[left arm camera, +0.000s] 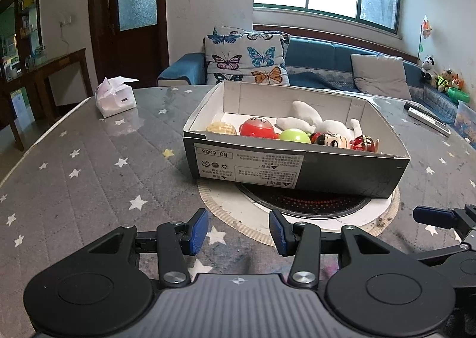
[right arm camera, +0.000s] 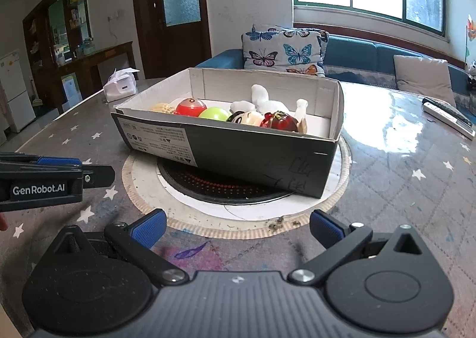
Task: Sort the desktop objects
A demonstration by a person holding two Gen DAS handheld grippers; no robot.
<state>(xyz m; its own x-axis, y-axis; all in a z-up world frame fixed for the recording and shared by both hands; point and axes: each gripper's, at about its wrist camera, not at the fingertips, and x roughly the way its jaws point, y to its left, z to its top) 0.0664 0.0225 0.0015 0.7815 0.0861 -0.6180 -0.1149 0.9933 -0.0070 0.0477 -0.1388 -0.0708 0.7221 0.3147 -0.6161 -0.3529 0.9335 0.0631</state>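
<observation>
Left wrist view: left gripper low over the bench, its blue-padded fingers spread with nothing between them. Straight ahead of the fingertips sits an open shoebox, partly resting on a round black burner set in the bench. Inside the shoebox, from left of the fingers to right: a cream textured ball, a red round toy, a green ball, a doll with a black-haired face lying under a white plush, and a red figurine. A tissue pack stands far ahead and to the left of the fingers; two remote controls lie far ahead to the right. The right gripper's finger shows at the right edge.

Right wrist view: right gripper also low over the bench, fingers spread wide, holding nothing. The shoebox lies just ahead, with the same toys inside. The left gripper enters from the left edge, beside the right fingers and apart from them.
</observation>
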